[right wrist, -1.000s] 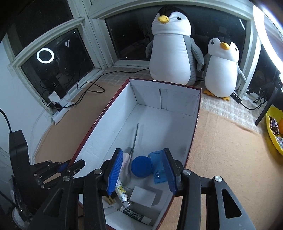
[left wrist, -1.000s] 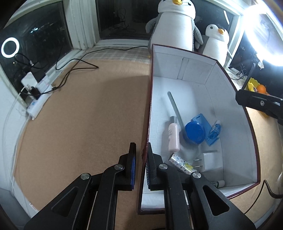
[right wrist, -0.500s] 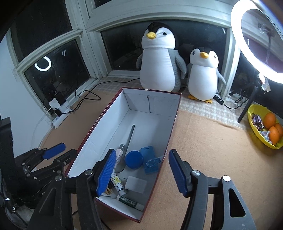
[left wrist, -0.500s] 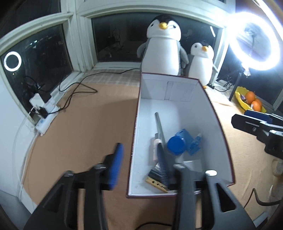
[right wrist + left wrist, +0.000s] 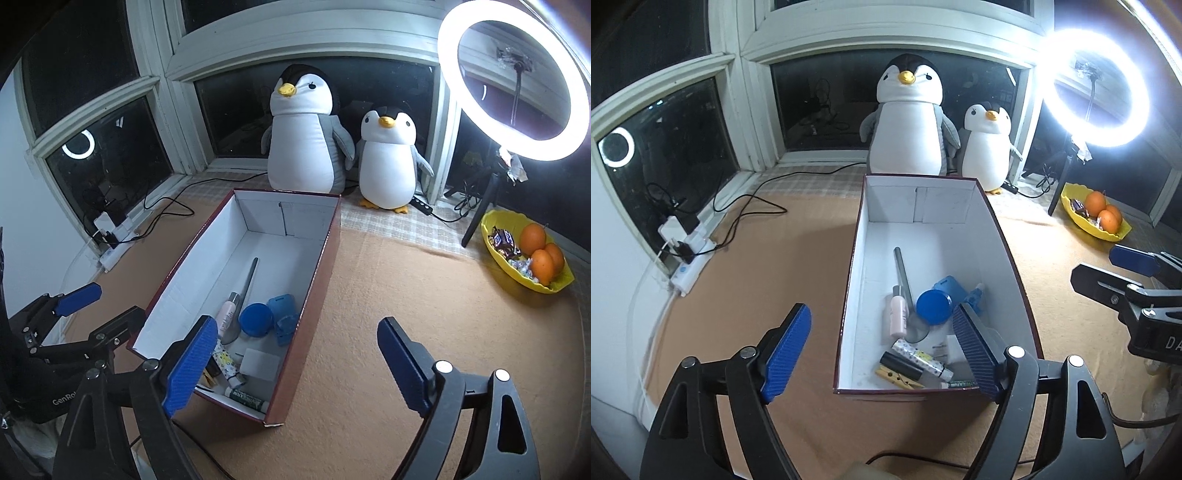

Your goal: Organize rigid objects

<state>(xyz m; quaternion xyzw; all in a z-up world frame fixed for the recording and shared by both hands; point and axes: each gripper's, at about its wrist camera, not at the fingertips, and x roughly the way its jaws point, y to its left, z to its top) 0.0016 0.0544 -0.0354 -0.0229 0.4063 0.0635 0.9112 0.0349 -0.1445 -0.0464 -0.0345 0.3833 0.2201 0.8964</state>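
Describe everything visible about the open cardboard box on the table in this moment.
The box is a long rectangular carton, dark red outside and white inside, with no lid on it. It rests upright on the tan cloth, its far end towards two plush penguins. Small items are clustered at its near end: a pink bottle, a blue round lid, a clothespin and tubes; the far half is bare. Neither gripper touches it.

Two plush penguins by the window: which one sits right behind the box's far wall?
The larger plush penguin, the left one in both views. It sits directly behind the red-and-white cardboard box; the smaller plush penguin sits off the box's far right corner.
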